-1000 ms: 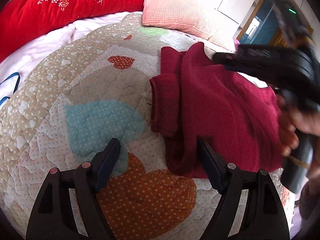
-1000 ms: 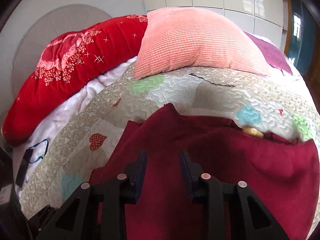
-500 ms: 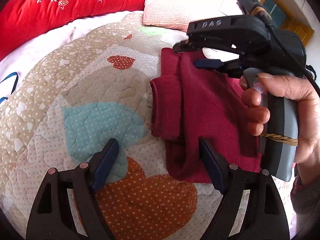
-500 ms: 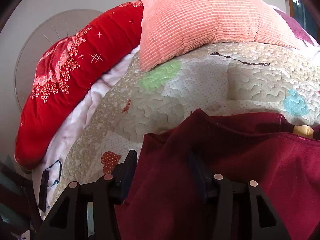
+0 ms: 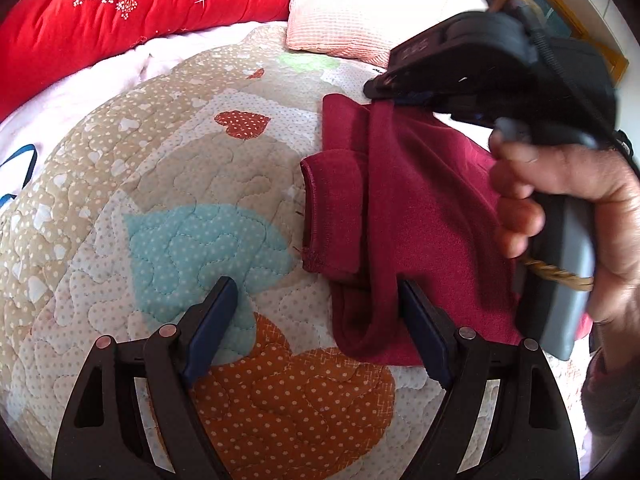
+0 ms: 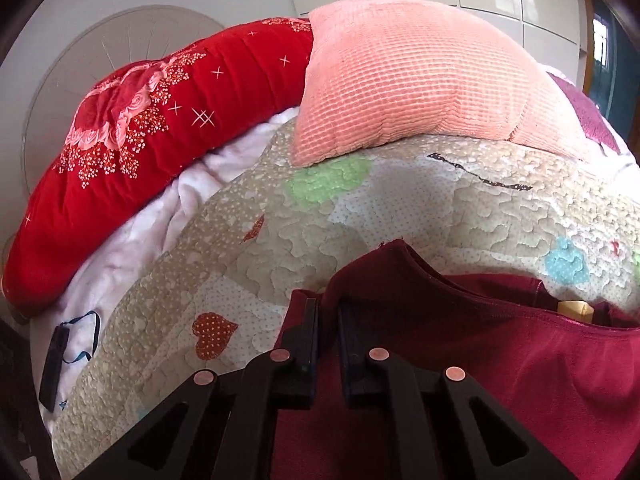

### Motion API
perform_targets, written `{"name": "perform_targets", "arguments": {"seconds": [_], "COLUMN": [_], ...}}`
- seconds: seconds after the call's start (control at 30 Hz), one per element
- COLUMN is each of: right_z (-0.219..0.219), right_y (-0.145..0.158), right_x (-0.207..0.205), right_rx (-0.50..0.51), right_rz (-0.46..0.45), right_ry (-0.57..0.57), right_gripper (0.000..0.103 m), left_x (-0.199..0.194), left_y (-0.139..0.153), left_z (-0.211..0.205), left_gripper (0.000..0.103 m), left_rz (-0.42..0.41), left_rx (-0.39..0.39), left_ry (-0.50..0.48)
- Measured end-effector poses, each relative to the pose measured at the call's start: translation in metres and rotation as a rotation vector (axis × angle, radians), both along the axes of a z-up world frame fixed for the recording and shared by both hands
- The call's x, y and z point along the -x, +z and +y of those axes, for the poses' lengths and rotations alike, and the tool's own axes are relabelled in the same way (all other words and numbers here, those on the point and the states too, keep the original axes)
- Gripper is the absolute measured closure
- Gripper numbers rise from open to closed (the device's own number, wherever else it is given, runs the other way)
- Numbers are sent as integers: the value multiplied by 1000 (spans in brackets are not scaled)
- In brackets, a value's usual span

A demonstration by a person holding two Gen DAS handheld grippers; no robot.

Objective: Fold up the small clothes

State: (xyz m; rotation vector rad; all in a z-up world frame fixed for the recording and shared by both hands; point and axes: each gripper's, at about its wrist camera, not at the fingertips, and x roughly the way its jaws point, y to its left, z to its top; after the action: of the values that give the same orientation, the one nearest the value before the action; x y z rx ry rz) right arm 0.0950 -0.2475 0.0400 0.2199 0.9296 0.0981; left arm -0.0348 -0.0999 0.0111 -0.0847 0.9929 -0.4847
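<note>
Maroon garment point(image 5: 420, 208) lies on the patchwork quilt point(image 5: 160, 208), its long axis running away from the wide-open left gripper point(image 5: 316, 320) near its lower hem, while the right gripper point(image 6: 328, 320) pinches its far corner, so any fold comes toward the left.

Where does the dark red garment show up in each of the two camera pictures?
Left wrist view: the garment lies right of centre on the quilt, its far corner pinched by the right gripper.
Right wrist view: the garment fills the lower right, under the right gripper.
Shared landmark: the pink pillow.
</note>
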Motion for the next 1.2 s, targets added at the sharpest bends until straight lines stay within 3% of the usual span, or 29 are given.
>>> {"name": "perform_targets", "arguments": {"seconds": [0.07,0.13,0.23,0.37,0.47,0.63,0.8,1.2], "right_z": [2,0,-12,-32,-41,-38,-27,-41], "right_y": [-15,-18,-6,11,15,-2,-24,-34], "right_x": [-6,-3,10,26,30,18,-2,8], "right_rx": [-24,-27,-88,-103,-56,-29,5,-123], "right_rz": [48,37,-6,-68,-77,-45,10,-66], "right_ry": [26,18,-15,-82,-158,-151,-125,-141], "right_gripper": [91,88,55,55,56,64,64,63], "left_x": [0,-1,-1,-2,-2,-1,-2,-4], "left_y": [0,0,0,0,0,-1,-2,-3], "left_z": [0,-1,0,0,0,0,1,-1], "left_gripper": [20,20,20,20,20,20,19,18], "left_rz": [0,-2,-3,-3,-6,-9,-7,-23], "left_rx": [-2,-3,-3,-1,0,0,7,-3], "left_ry": [0,0,-2,-1,1,1,1,-5]}}
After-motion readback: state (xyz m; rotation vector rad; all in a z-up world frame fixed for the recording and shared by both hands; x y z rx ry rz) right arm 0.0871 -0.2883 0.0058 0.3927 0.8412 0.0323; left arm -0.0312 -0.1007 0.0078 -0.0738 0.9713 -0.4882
